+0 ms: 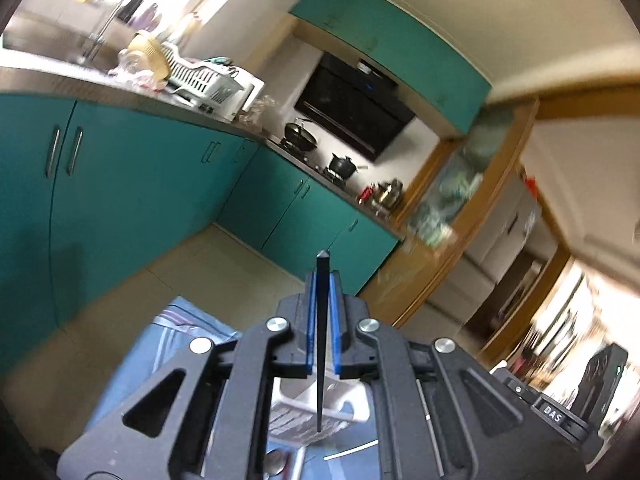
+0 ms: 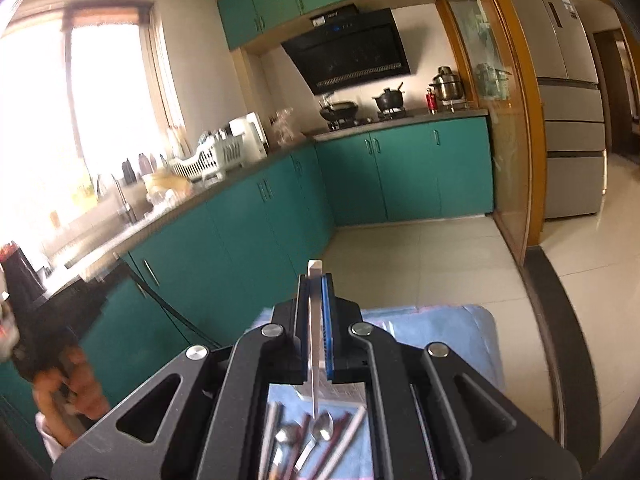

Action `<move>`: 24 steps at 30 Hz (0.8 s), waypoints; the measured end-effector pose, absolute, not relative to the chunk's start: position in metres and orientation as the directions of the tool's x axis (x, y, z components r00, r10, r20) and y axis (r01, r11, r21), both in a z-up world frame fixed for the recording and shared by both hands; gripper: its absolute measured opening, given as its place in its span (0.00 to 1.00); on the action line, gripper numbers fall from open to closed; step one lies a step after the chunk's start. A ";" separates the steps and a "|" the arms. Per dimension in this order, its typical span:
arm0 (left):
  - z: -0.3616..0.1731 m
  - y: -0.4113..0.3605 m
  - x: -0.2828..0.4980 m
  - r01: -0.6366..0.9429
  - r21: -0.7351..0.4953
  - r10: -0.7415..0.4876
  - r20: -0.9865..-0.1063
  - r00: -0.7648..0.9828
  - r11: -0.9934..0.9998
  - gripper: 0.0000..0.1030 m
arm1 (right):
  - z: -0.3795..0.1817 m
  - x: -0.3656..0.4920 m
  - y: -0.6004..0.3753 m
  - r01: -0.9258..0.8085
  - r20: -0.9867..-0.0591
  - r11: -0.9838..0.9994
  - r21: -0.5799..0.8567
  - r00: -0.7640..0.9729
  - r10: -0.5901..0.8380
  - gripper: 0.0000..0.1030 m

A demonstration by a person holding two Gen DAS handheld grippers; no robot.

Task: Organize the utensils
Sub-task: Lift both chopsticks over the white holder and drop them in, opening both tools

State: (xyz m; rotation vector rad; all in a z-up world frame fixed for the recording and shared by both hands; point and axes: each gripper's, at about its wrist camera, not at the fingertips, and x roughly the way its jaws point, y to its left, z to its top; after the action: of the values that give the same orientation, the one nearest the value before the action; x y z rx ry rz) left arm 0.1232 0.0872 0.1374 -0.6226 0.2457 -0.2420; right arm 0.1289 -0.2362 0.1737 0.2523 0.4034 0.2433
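My left gripper (image 1: 322, 280) is shut on a black chopstick (image 1: 320, 344) that stands upright between the blue pads, its tip hanging over a white slotted utensil holder (image 1: 316, 412) on a blue cloth (image 1: 176, 344). My right gripper (image 2: 315, 284) is shut on a metal spoon (image 2: 316, 360) held by the handle, bowl end hanging down. Below it on the blue cloth (image 2: 440, 328) lie more spoons (image 2: 286, 436) and several chopsticks (image 2: 344, 440). Both grippers are raised well above the table.
Teal kitchen cabinets (image 2: 400, 168) and a countertop with a white dish rack (image 2: 208, 160) run along the wall, with pots on a stove (image 2: 360, 114) beyond. A fridge (image 2: 568, 92) stands right. The person's other hand (image 2: 68, 376) shows at lower left of the right wrist view.
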 end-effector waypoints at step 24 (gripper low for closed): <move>0.087 0.049 0.181 0.001 -0.484 -0.151 -0.270 0.951 0.875 0.18 | 0.117 0.182 -0.220 -0.014 -0.324 0.979 0.202 0.943 0.081 0.22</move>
State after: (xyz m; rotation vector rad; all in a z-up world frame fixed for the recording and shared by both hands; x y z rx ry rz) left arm 0.1810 0.0490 0.0869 -0.5010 0.3072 -0.0808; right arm 0.1817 -0.2201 0.1167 0.1994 0.3378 0.0486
